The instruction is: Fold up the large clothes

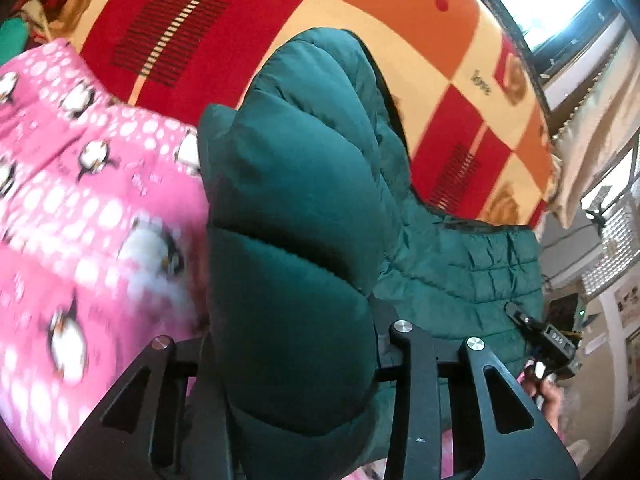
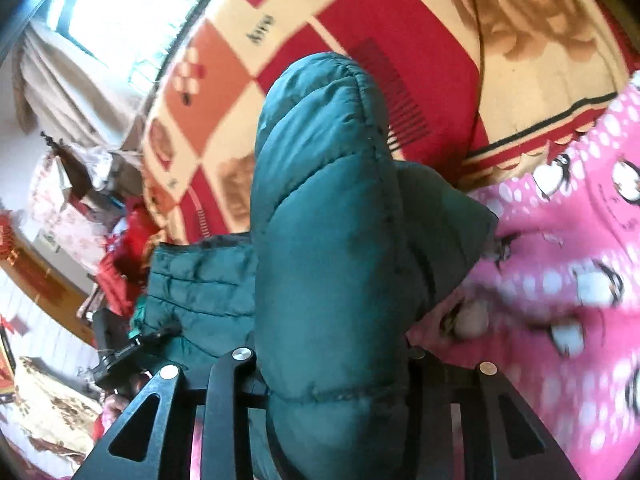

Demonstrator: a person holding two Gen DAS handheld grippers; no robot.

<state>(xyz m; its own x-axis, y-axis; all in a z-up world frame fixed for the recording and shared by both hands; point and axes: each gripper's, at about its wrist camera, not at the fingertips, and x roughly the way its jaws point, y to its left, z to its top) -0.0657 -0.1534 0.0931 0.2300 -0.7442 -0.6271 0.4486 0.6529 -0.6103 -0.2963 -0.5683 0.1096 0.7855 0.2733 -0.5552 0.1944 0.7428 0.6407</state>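
Up close, a dark green quilted jacket (image 1: 288, 216) bulges between the black fingers of the left gripper (image 1: 296, 344), whose jaws are clamped on a thick padded fold that rises toward the lens. Behind the fold lies a bed cover (image 1: 360, 40) checked in red, orange and cream. A pink blanket (image 1: 80, 208) printed with penguins and white dots lies beside the jacket on the cover.

No box, basket or drawer appears in either view; the jacket rests partly on the bed cover and partly over the pink blanket, with the gripped folds lifted clear.

From the right wrist, the right gripper (image 2: 332, 364) is likewise closed on a fat roll of the jacket (image 2: 328, 240), the fabric filling the gap between its fingers. Here the pink blanket (image 2: 568, 248) sits on the opposite side of the frame, and the bed cover (image 2: 360, 12) shows a large brown motif.

Only the left view shows the jacket's flatter quilted panel spreading toward a bright window (image 1: 548, 0), with the other gripper pinching its far edge. Only the right view takes in a pale curtain (image 2: 60, 76), a heap of red cloth (image 2: 120, 264) off the bed's edge, and the left gripper seen from outside at the jacket's lower hem.
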